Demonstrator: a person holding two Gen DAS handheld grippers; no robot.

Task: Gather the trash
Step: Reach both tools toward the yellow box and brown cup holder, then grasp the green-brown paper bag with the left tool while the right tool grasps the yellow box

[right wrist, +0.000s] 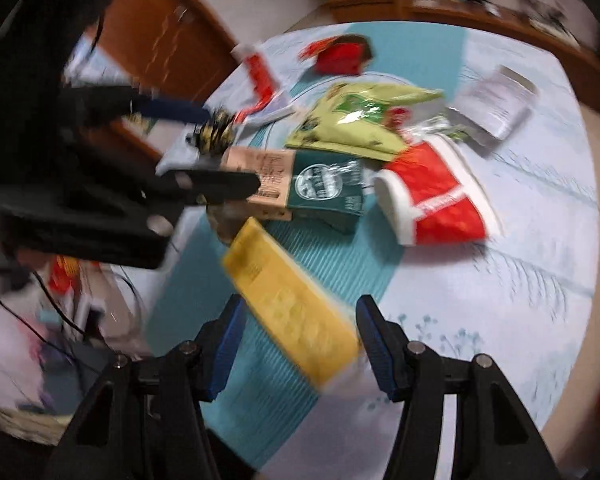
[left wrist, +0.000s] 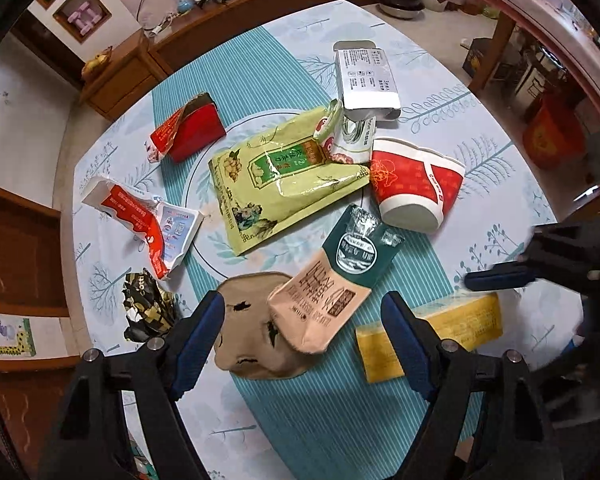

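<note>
Trash lies on a round table with a teal and white cloth (left wrist: 284, 420). My left gripper (left wrist: 304, 312) is open above a crumpled brown paper bag (left wrist: 248, 328) and a pink and green packet (left wrist: 332, 280). My right gripper (right wrist: 300, 316) is open around a flat yellow box (right wrist: 288, 304), which also shows in the left wrist view (left wrist: 460, 320). The right gripper appears at the right of the left wrist view (left wrist: 496, 276). The right wrist view is blurred.
Also on the cloth: a red paper cup on its side (left wrist: 416, 184), a green bag (left wrist: 276, 176), a white carton (left wrist: 364, 76), a red box (left wrist: 192, 128), an orange and white wrapper (left wrist: 148, 220), a black and gold wrapper (left wrist: 148, 308). Wooden cabinets stand behind.
</note>
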